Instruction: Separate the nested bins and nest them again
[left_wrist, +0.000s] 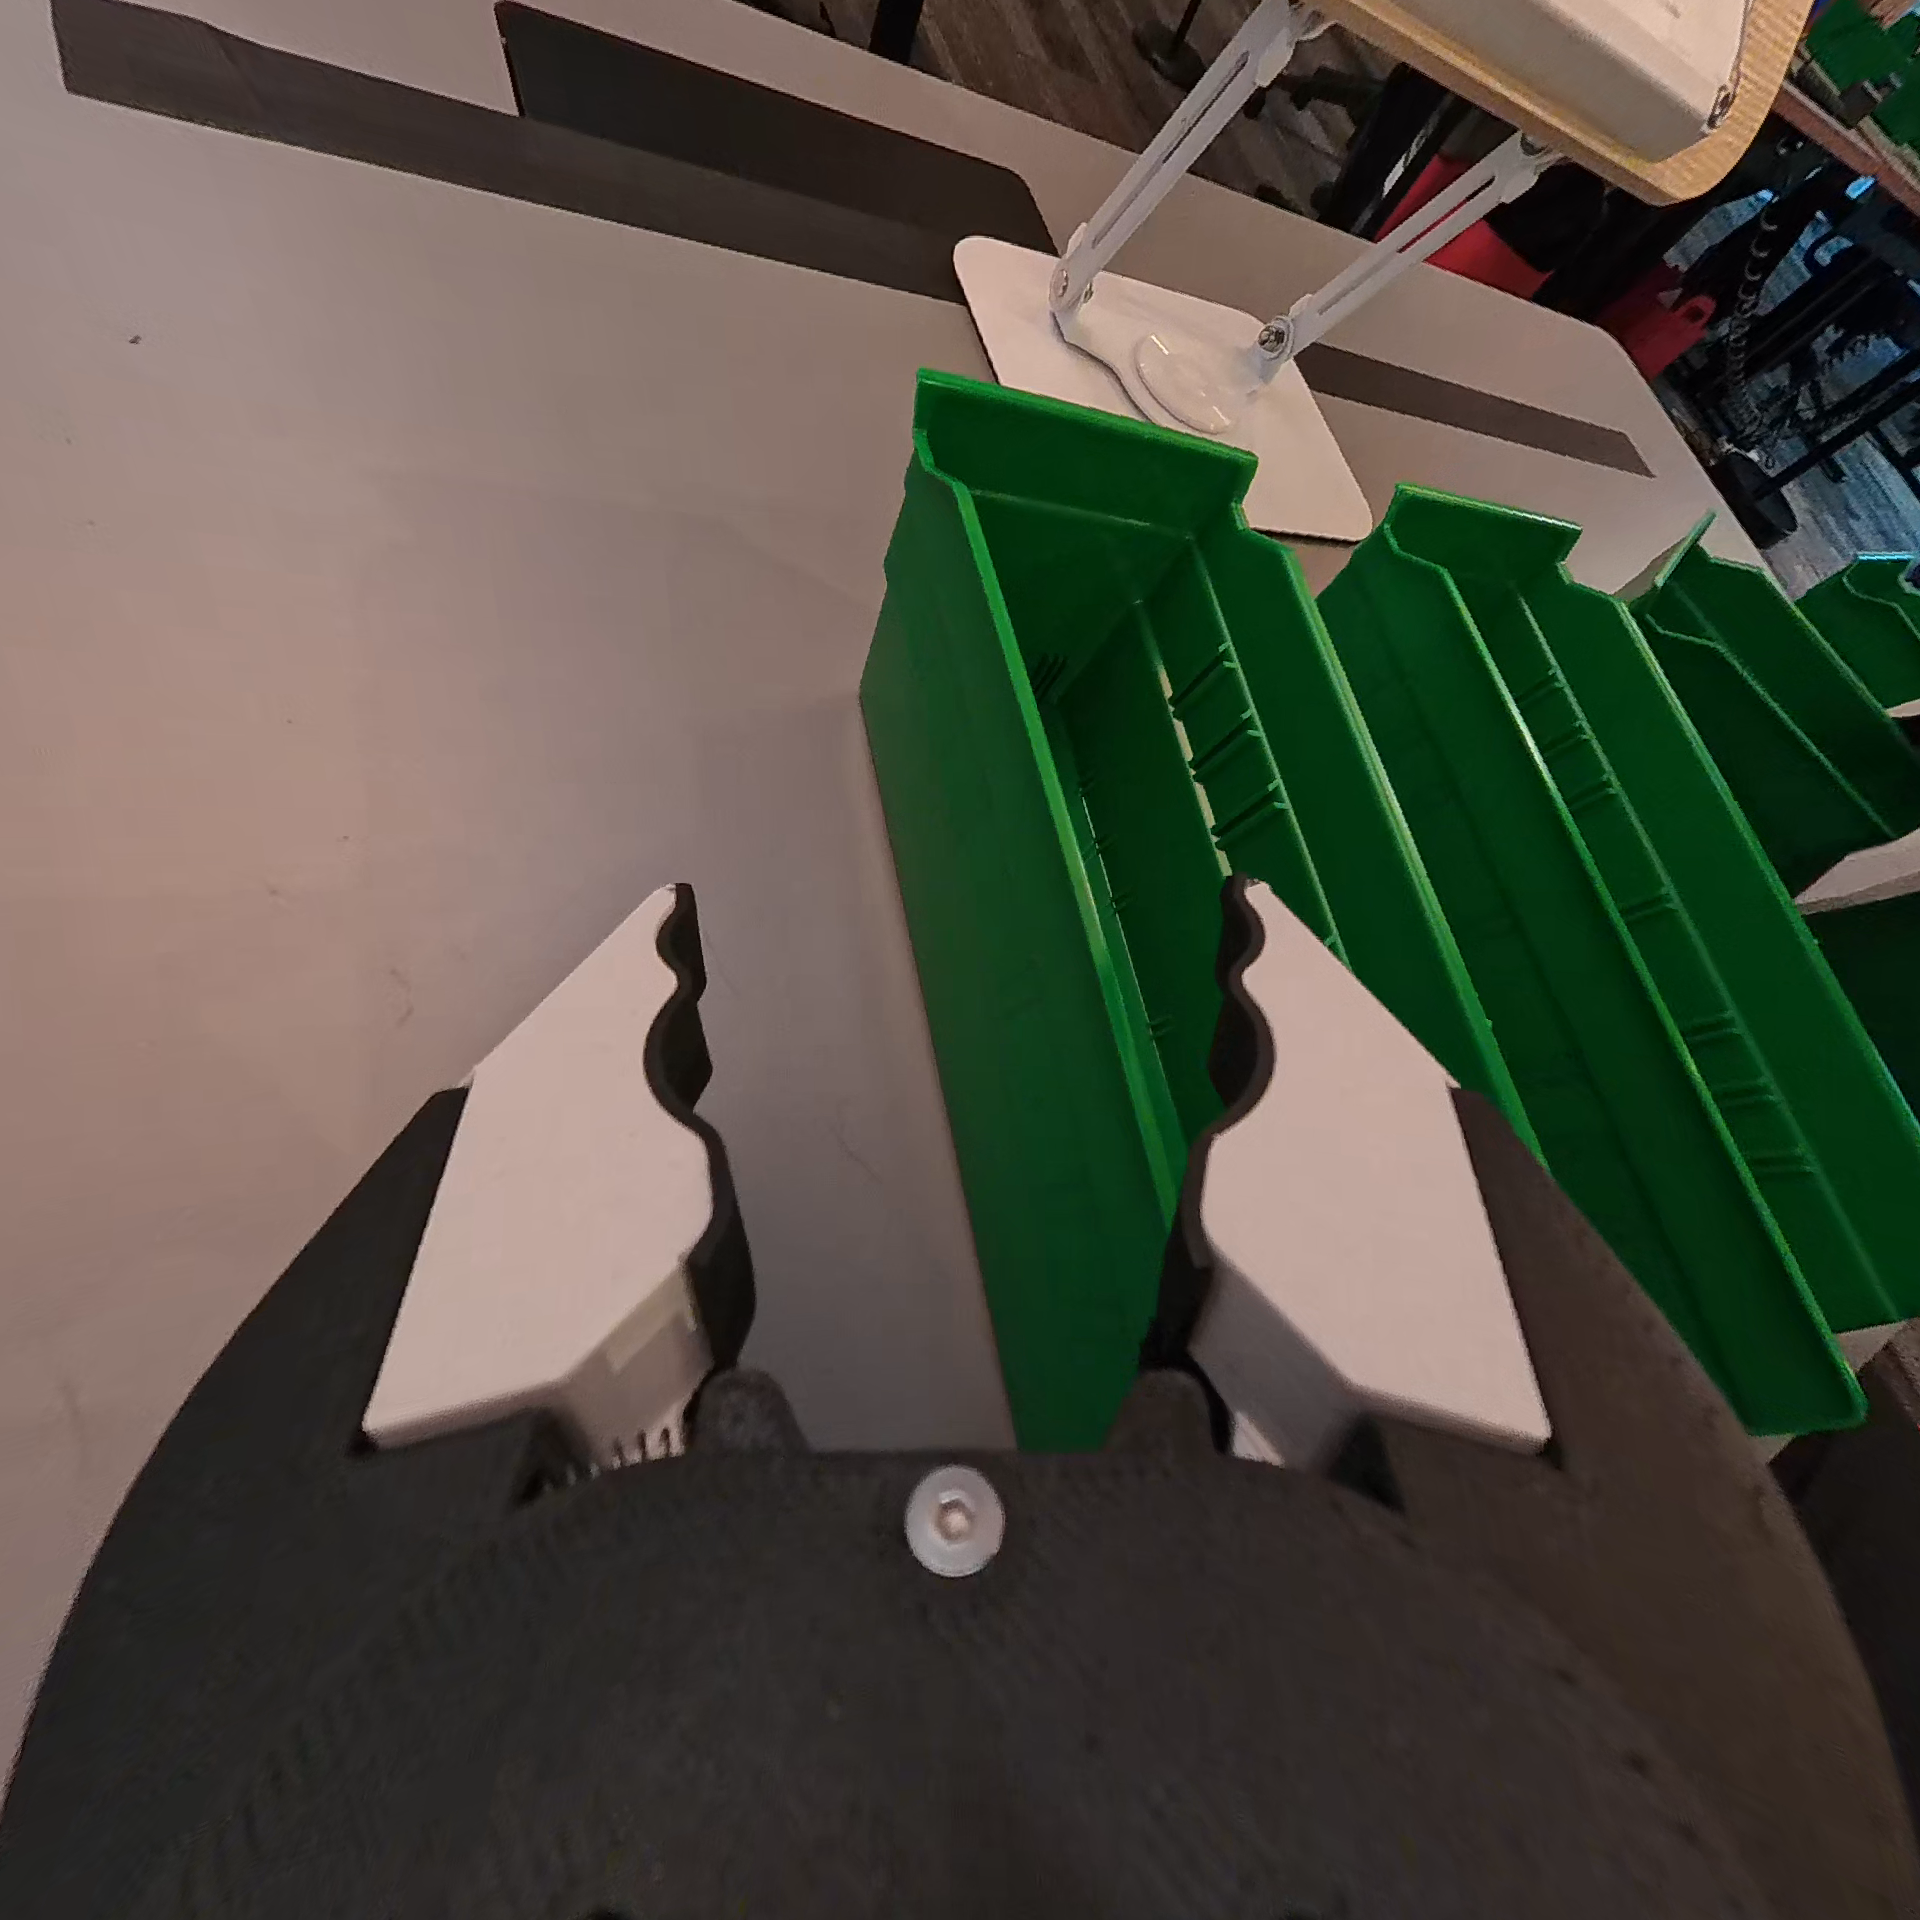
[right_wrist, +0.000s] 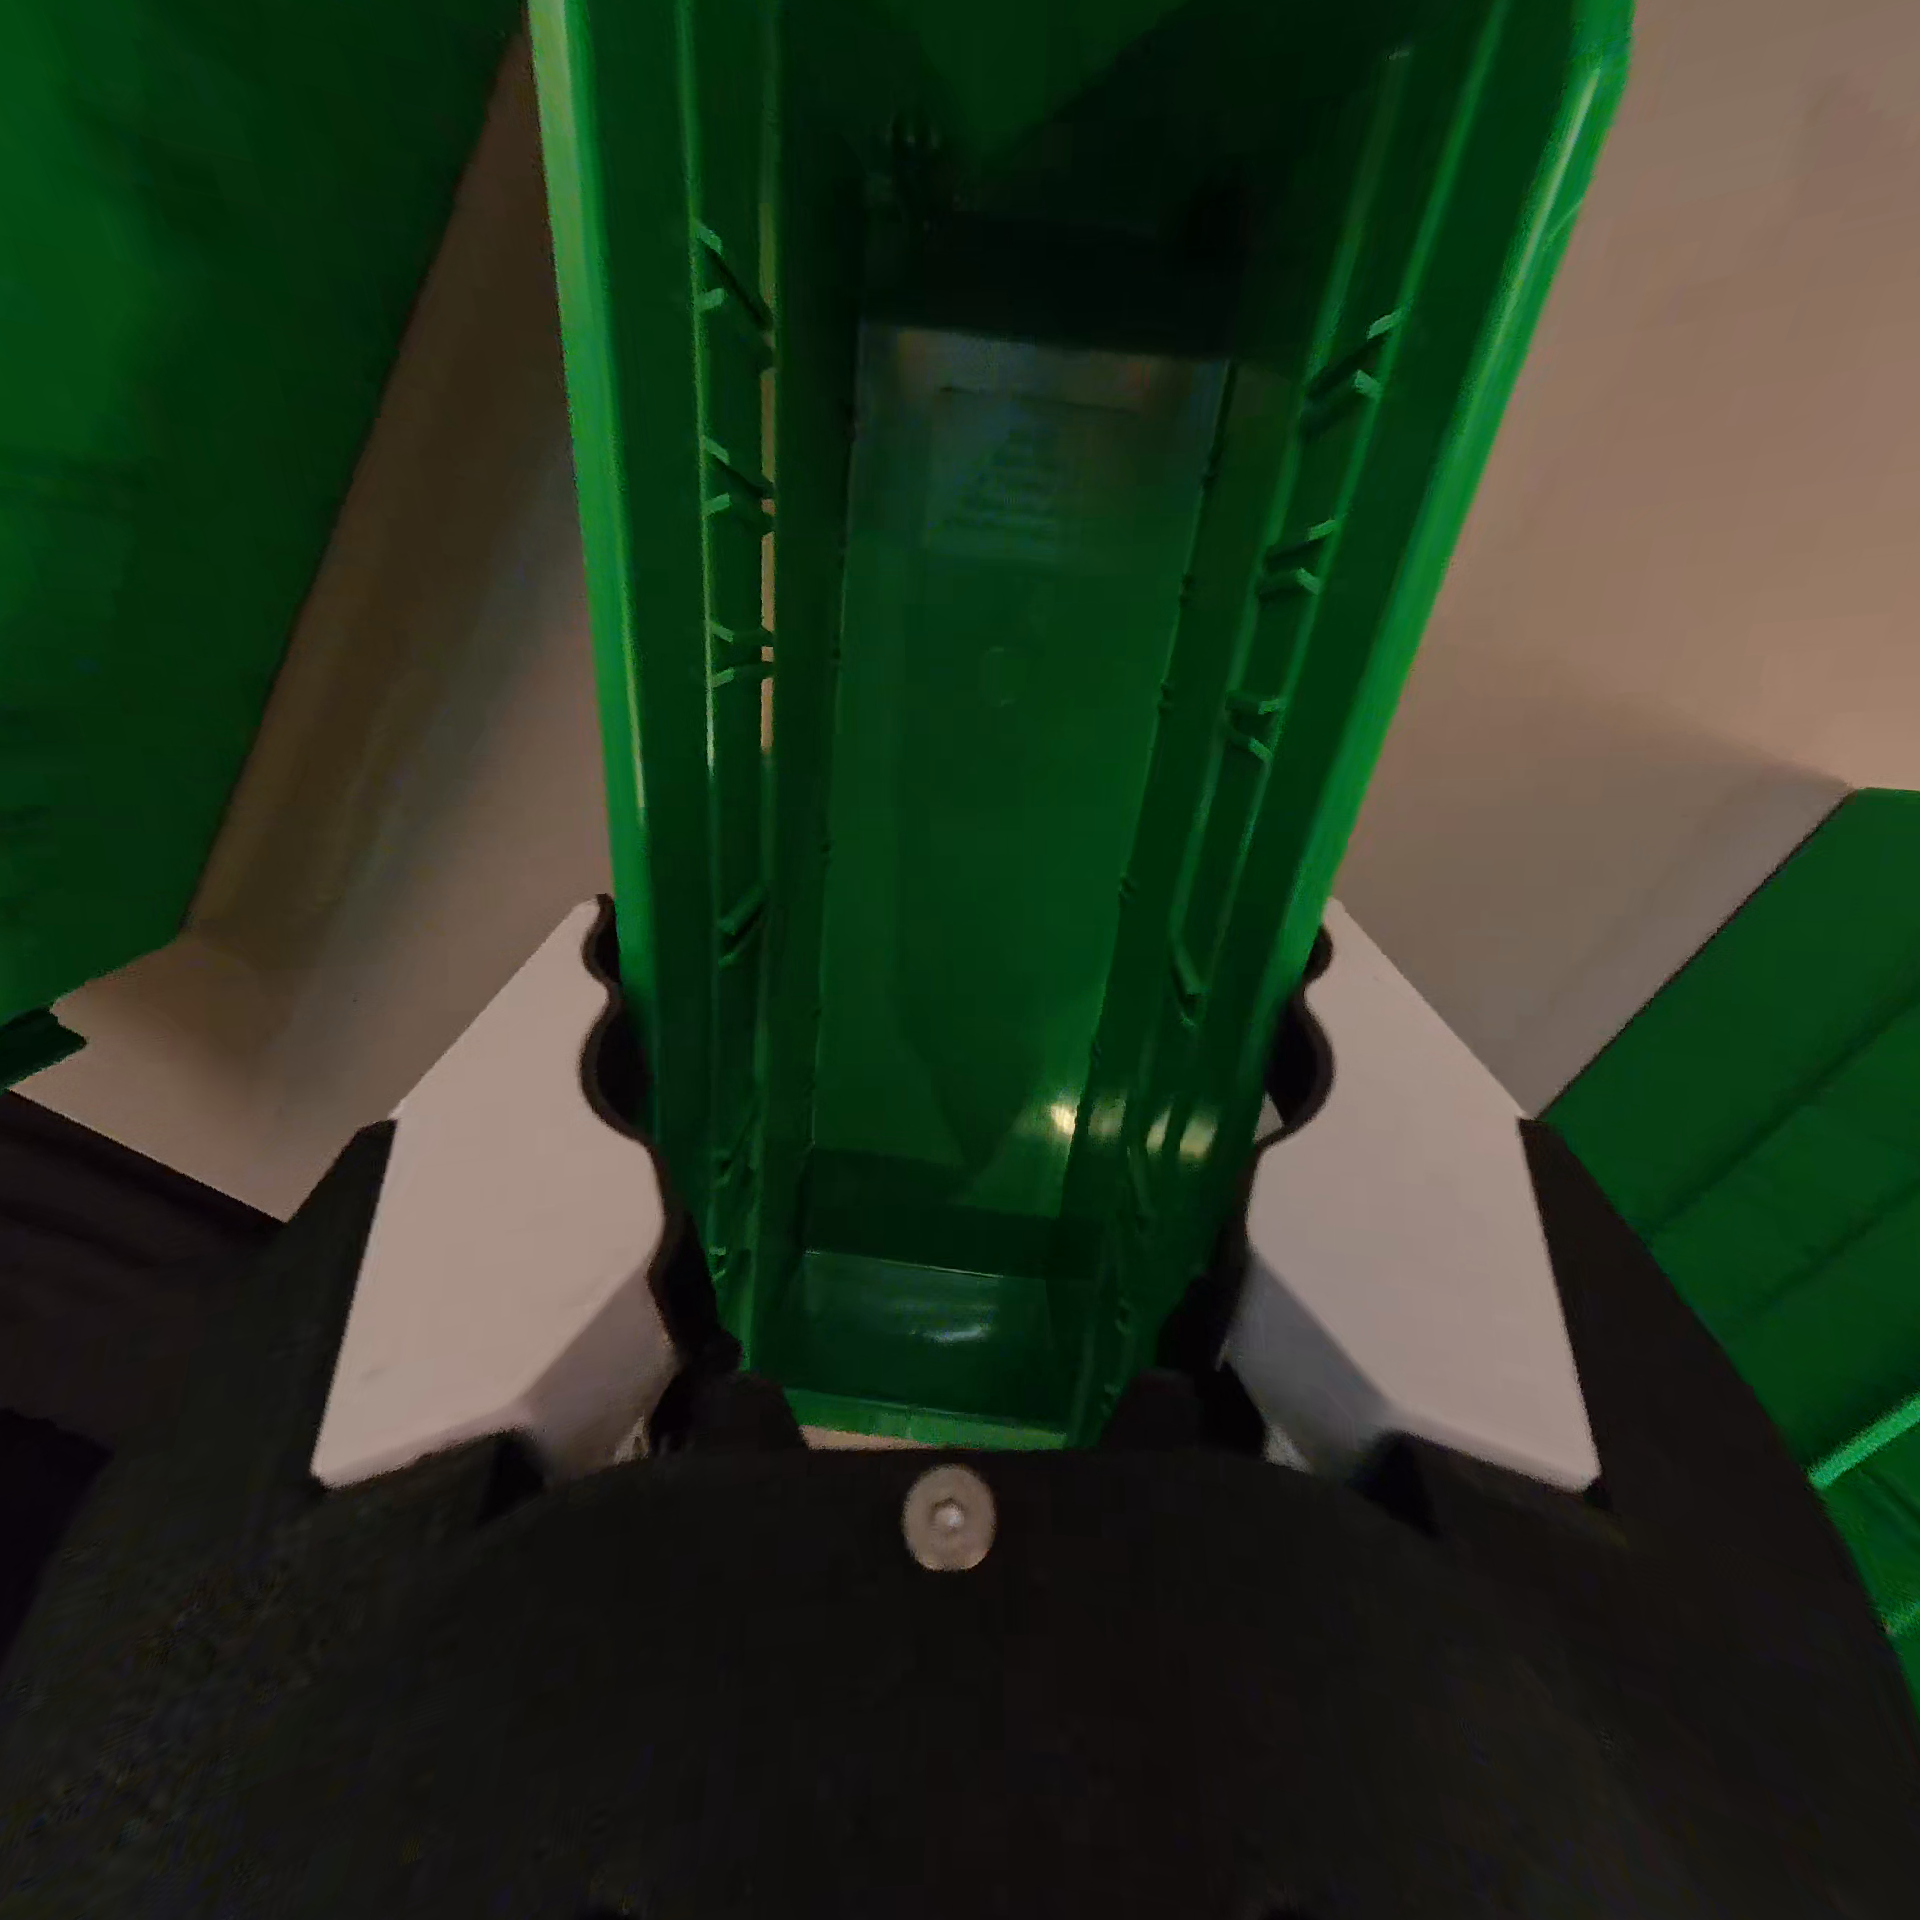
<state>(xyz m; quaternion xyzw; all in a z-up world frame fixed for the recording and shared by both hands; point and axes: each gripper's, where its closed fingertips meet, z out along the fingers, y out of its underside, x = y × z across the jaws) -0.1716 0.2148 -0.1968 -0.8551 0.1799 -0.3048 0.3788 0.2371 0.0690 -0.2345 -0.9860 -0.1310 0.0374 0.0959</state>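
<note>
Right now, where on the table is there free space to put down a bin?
The widest bare patch of the pale grey tabletop lies left of the nearest long green plastic bin, reaching back to the dark strips. To its right it is crowded: more green bins lie side by side, and the white stand base sits behind them.

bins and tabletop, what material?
Green bins: likely moulded plastic, semi-gloss; thin walls, ribbed ledges, and a sharp highlight inside the one between the right gripper fingers. Tabletop: smooth matte beige, probably laminate; cannot confirm.
</note>
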